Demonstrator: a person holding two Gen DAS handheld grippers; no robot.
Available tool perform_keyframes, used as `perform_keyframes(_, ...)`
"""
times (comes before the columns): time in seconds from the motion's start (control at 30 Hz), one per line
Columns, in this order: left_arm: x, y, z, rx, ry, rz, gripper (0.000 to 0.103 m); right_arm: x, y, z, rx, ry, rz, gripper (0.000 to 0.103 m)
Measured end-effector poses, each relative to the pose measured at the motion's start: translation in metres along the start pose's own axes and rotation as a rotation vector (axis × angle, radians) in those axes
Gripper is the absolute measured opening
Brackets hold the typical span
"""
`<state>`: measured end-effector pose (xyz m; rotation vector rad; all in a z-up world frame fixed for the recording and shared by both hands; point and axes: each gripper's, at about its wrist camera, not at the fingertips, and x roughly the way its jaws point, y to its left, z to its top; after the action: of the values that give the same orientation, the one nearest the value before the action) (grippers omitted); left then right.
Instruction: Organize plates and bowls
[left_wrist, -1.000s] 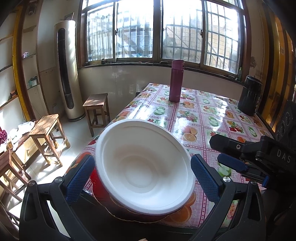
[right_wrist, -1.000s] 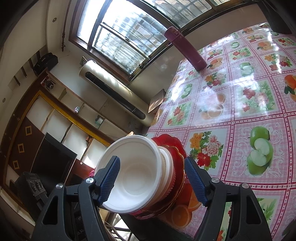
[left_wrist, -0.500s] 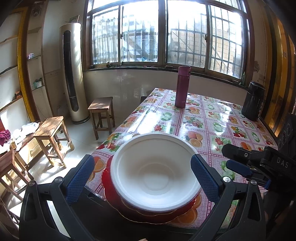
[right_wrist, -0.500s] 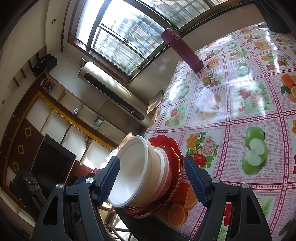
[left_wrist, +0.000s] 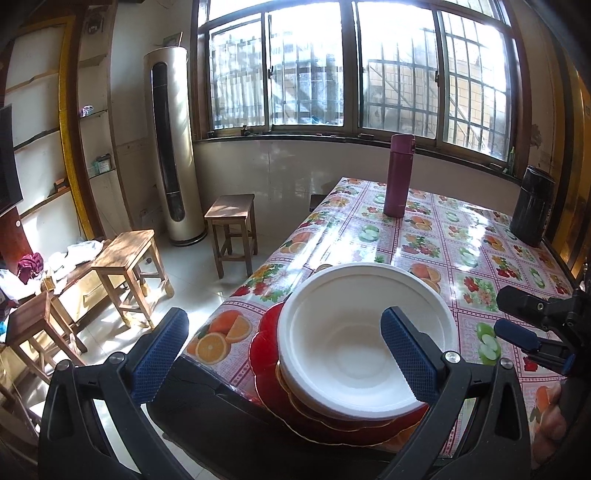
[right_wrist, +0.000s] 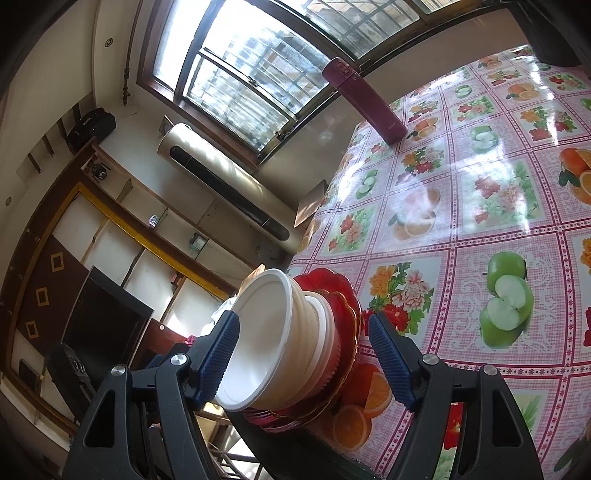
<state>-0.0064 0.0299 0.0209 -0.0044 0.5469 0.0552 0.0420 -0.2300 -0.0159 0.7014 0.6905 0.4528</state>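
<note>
A stack of white bowls (left_wrist: 351, 339) sits on red plates (left_wrist: 264, 350) at the near corner of the fruit-patterned table (left_wrist: 424, 236). My left gripper (left_wrist: 284, 356) is open just in front of it, and its right finger overlaps the top bowl's rim. In the right wrist view the bowls (right_wrist: 266, 332) and red plates (right_wrist: 343, 295) appear between the wide-apart fingers of my right gripper (right_wrist: 304, 356). From the left wrist view the right gripper (left_wrist: 517, 321) stands off to the stack's right, open and touching nothing.
A maroon bottle (left_wrist: 399, 177) stands at the table's far side and a black jug (left_wrist: 532, 206) at the far right. Wooden stools (left_wrist: 129, 266) stand on the floor to the left. A hand (left_wrist: 550, 424) shows at the lower right.
The top white bowl was tilted between my left fingers; it now rests level in the stack. My left gripper has swung left. The right gripper has stayed put.
</note>
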Motion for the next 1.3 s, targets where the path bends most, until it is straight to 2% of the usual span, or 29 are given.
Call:
perform_keyframes(0.17, -0.002, 0.006, -0.004, -0.049, 0.008, -0.013, 0.103, -0.003, 0.015, -0.006, -0.07, -0.008, 0.014, 0.075)
perform_keyframes(0.3, -0.007, 0.005, -0.007, -0.039, -0.009, 0.08, 0.103, -0.004, 0.032, -0.016, -0.148, -0.008, 0.014, 0.076)
perform_keyframes(0.4, -0.007, 0.006, -0.009, -0.051, 0.011, 0.091, 0.103, -0.003, 0.038, -0.021, -0.18, 0.0, 0.02, 0.077)
perform_keyframes(0.5, -0.006, 0.01, -0.012, -0.074, 0.029, 0.054, 0.103, -0.004, 0.041, -0.023, -0.191, 0.006, 0.023, 0.077)
perform_keyframes(0.67, -0.011, 0.007, -0.016, -0.068, 0.022, 0.105, 0.103, -0.007, 0.04, -0.026, -0.188, 0.006, 0.025, 0.077)
perform_keyframes(1.07, -0.02, 0.001, -0.02, -0.054, -0.01, 0.154, 0.103, -0.011, 0.051, -0.029, -0.239, -0.009, 0.032, 0.079)
perform_keyframes(1.3, -0.022, 0.004, -0.021, -0.064, -0.005, 0.157, 0.103, -0.014, 0.058, -0.031, -0.268, -0.02, 0.034, 0.081)
